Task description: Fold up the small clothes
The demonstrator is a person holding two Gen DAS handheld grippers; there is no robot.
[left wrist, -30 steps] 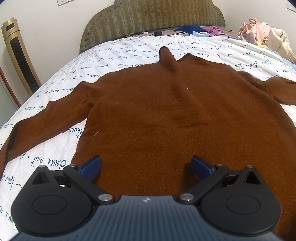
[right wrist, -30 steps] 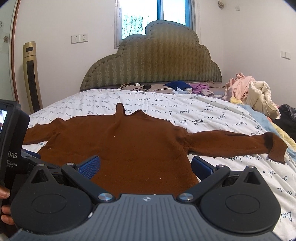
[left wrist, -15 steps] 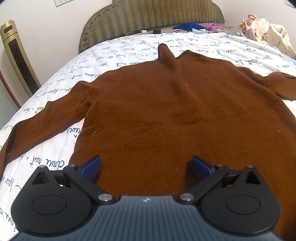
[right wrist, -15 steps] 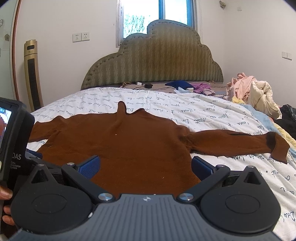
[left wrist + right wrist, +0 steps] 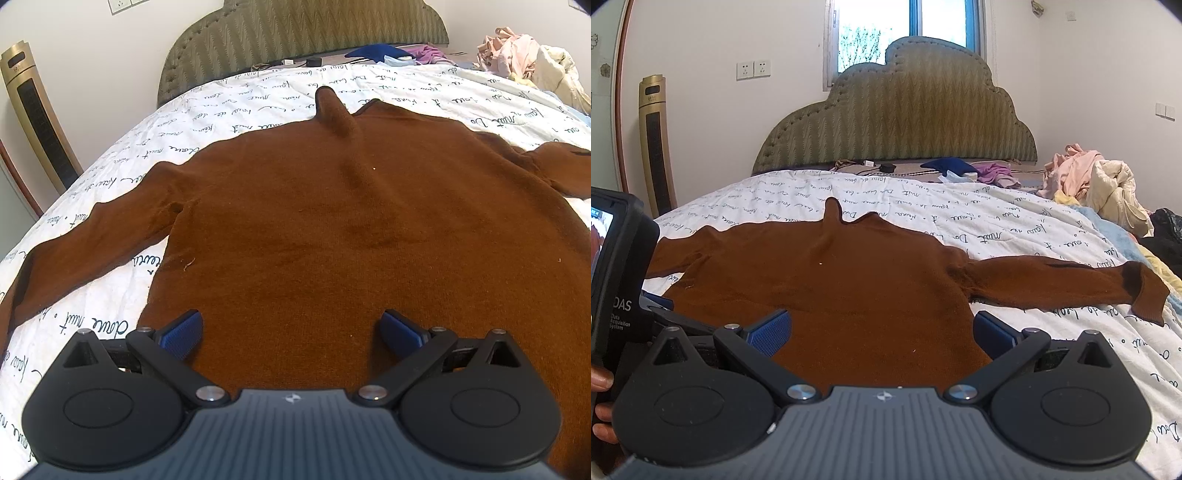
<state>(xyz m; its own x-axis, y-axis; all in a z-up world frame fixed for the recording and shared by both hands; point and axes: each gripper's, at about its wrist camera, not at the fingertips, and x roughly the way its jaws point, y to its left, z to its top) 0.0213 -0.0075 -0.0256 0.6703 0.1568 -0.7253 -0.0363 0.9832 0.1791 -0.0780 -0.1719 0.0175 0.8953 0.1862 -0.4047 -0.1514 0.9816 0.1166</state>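
Sweater [image 5: 332, 229]: brown, fine knit, slightly fuzzy; laid flat on the bed, sleeves spread out to both sides, collar pointing toward the headboard. One collar tip stands up as a narrow tab.
Sleeves: the right sleeve [image 5: 1071, 280] ends in a cuff folded back on itself; in the left wrist view the other sleeve runs off the frame edge, its cuff cut off.
Bed [image 5: 229, 110]: white cover printed with dark cursive script, lightly wrinkled.
Headboard [image 5: 905, 122]: olive, chevron-woven padding with a scalloped, studded outline.
Left gripper [image 5: 291, 328]: black body, blue ribbed pads; jaws spread wide, holding nothing, just above the sweater's hem on the side away from the headboard.
Right gripper [image 5: 882, 328]: same build, jaws spread wide and empty, near the hem's right corner.
Clothes pile [image 5: 1097, 184]: crumpled pink and cream fabrics heaped right of the sweater, at the bed's edge; single pieces hard to tell apart.
By the headboard: a dark blue cloth [image 5: 945, 166], a purple one beside it, and cables, all small and unclear.
Hem: hidden behind both gripper bodies.
Hand [image 5: 602, 398]: only fingertips show, at the frame's left edge, partly behind a black device.
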